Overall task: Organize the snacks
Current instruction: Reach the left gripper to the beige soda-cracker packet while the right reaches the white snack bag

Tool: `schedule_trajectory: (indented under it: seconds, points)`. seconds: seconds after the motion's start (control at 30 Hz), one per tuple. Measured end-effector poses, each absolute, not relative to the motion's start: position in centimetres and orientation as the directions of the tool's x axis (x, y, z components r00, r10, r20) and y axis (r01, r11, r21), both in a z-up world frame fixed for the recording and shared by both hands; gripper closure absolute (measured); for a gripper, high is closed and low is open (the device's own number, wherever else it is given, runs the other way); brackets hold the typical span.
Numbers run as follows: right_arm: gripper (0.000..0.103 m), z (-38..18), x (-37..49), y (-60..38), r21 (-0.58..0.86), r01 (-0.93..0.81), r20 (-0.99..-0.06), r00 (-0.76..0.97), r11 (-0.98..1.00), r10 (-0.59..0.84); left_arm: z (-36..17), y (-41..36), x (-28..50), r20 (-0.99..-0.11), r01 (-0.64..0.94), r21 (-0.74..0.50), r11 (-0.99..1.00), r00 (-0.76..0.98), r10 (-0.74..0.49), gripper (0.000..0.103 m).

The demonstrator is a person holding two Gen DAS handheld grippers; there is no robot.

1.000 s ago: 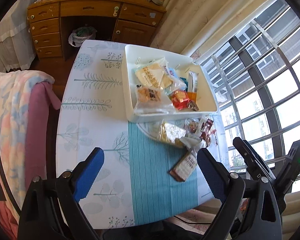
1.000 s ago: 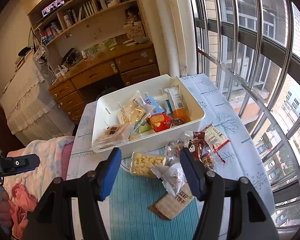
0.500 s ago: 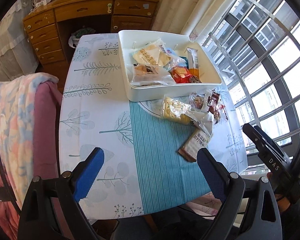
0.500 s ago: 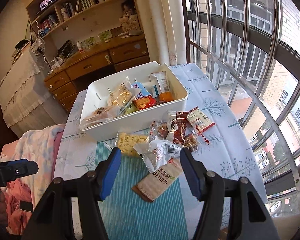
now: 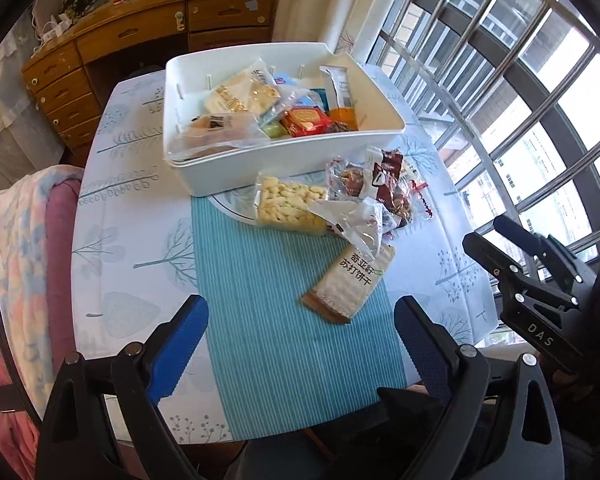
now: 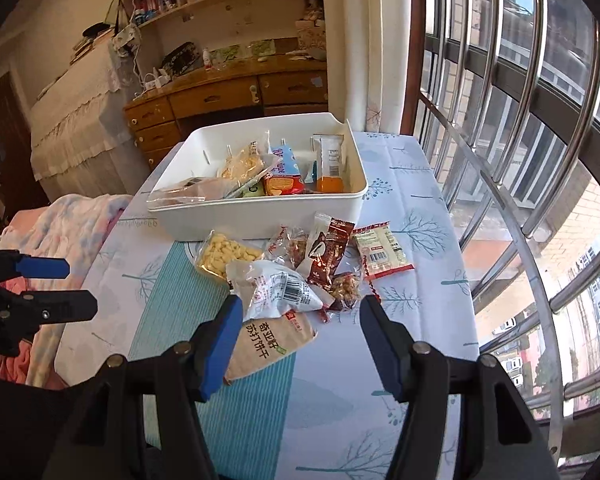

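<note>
A white bin [image 5: 204, 176] [image 6: 260, 220] holding several snack packs stands on the table. In front of it lie loose snacks: a yellow puff bag [image 5: 288, 204] [image 6: 228, 256], a crinkled white bag [image 5: 356, 224] [image 6: 280, 288], a brown packet [image 5: 388, 172] [image 6: 326, 248], a red-edged white packet [image 6: 380, 252] and a tan cracker pack [image 5: 352, 280] [image 6: 272, 344]. My left gripper [image 5: 300, 308] [image 6: 72, 286] hangs open and empty above the teal runner, short of the cracker pack. My right gripper [image 6: 302, 306] [image 5: 486, 232] is open over the near end of the pile, touching nothing.
The table's front edge [image 5: 260, 436] is close under the left gripper. A chair draped with a pastel blanket [image 5: 16, 248] stands at the left. Window bars [image 6: 512, 184] run along the right side. A wooden desk [image 5: 140, 28] stands behind the table.
Both grippers have come lower and rolled, and the snack pile looks nearer in both views. The cracker pack now lies just beyond the right fingertips. Neither jaw gap changed.
</note>
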State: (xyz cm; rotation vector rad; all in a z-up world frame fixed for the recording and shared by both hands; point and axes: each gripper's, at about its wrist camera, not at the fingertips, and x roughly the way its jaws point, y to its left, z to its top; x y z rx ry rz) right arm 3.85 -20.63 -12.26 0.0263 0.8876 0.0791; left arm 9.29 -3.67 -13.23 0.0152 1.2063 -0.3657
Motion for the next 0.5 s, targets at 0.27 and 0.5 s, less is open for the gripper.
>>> schedule_trajectory:
  seconds: [0.27, 0.5]
  points:
    - [0.042, -13.1, 4.3, -21.9, -0.067, -0.241, -0.773, 0.626, 0.968, 0.102, -16.5, -7.1, 8.9, -0.927, 0.302, -0.152, 0.941, 0.288, -0.242, 0.01]
    - [0.042, -14.3, 4.4, -21.2, -0.182, -0.444, -0.774, 0.616, 0.877, 0.151, -19.5, -9.2, 9.3, -0.928, 0.345, -0.149, 0.927, 0.276, -0.252, 0.01]
